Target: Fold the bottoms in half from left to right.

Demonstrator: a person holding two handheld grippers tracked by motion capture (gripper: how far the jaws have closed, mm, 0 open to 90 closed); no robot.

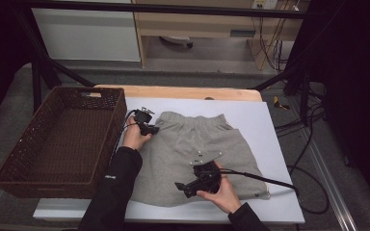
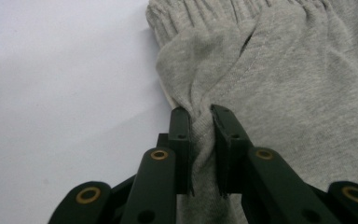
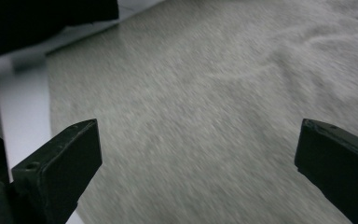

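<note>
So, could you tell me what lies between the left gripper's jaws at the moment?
A bunched fold of the grey shorts near the waistband, pinched by the left gripper, as the left gripper view shows.

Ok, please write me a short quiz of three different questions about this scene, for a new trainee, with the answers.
1. True or false: the left gripper is shut on a fold of the grey shorts.
2. Multiple choice: how do the jaws of the right gripper stand? A) shut on the waistband B) wide open above the fabric C) shut on the basket rim
3. Short answer: what stands at the table's left side, beside the white sheet?

Key
1. True: the fabric is pinched between its pads.
2. B: nothing is between the jaws.
3. A brown woven basket, with nothing seen inside.
</note>
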